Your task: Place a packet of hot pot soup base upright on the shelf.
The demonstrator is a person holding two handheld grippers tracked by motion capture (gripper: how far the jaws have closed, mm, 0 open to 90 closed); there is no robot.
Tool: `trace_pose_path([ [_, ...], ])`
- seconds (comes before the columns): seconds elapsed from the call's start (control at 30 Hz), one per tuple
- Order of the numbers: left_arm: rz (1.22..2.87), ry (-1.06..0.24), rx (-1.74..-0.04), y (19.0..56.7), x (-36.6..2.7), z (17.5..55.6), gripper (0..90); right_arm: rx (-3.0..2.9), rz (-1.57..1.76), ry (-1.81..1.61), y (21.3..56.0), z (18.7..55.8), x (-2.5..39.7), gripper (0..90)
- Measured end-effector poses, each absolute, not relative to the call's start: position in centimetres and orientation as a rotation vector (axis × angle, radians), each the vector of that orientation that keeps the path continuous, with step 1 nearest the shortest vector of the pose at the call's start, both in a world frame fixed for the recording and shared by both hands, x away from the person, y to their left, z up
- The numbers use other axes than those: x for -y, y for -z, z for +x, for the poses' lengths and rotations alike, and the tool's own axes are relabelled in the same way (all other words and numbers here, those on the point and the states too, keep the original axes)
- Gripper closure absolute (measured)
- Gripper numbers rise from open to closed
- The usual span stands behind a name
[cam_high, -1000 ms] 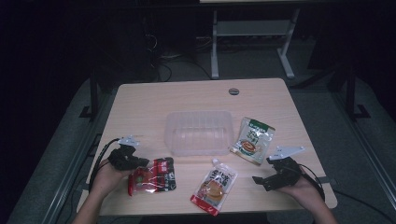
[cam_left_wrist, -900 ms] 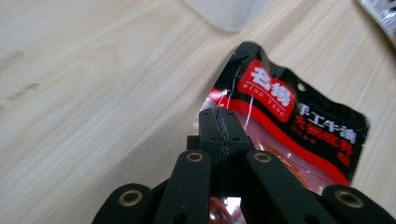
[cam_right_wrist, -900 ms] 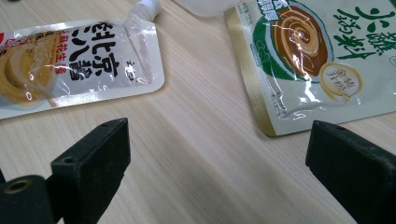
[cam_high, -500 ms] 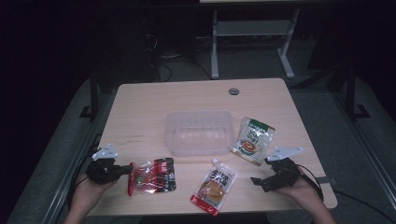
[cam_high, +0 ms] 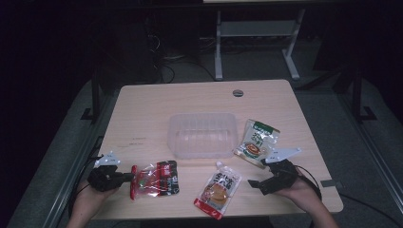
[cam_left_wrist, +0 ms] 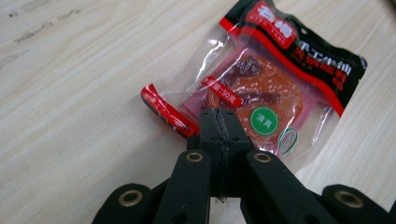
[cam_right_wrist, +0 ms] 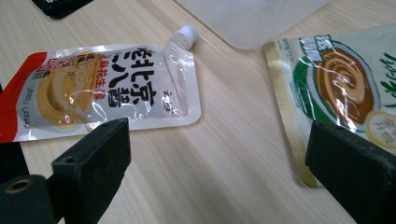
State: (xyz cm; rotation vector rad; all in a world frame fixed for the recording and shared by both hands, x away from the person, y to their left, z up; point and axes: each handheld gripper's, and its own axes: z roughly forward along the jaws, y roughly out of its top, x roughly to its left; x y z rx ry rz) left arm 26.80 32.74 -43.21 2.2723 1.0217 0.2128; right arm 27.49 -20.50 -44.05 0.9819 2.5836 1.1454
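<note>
A red and black snack packet [cam_high: 154, 179] [cam_left_wrist: 275, 88] lies near the table's front left. My left gripper [cam_high: 127, 178] [cam_left_wrist: 219, 122] is shut, and its tips sit on the packet's near edge, which curls up beside them. A white and red sauce pouch [cam_high: 218, 187] [cam_right_wrist: 102, 98] with a spout lies at the front middle. To its right is a green and white packet [cam_high: 256, 142] [cam_right_wrist: 336, 88]. My right gripper [cam_high: 261, 175] [cam_right_wrist: 215, 154] stands open low over the bare wood between the pouch and the green packet, with nothing between its fingers.
A clear plastic tub [cam_high: 203, 135] [cam_right_wrist: 252, 18] stands in the middle of the wooden table [cam_high: 142, 118], just beyond the packets. A round cable hole [cam_high: 237, 92] is near the far edge. Dark floor and a white frame [cam_high: 256, 38] lie beyond the table.
My left gripper drew back to the left, from over the red packet to its left edge. The packet stayed where it was. The right gripper has hardly moved.
</note>
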Motion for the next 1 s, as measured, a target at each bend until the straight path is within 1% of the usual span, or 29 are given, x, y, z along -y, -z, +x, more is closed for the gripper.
trace_pose_path([
  [0.23,2.273,-0.208,-1.041,43.7,-32.7,26.7,89.8,-2.606,0.95,-1.133,44.2,27.8,19.8,6.5],
  [1.0,2.321,-0.174,-1.068,44.9,-33.2,27.6,89.8,-2.601,0.951,-1.141,44.1,27.8,19.7,6.5],
])
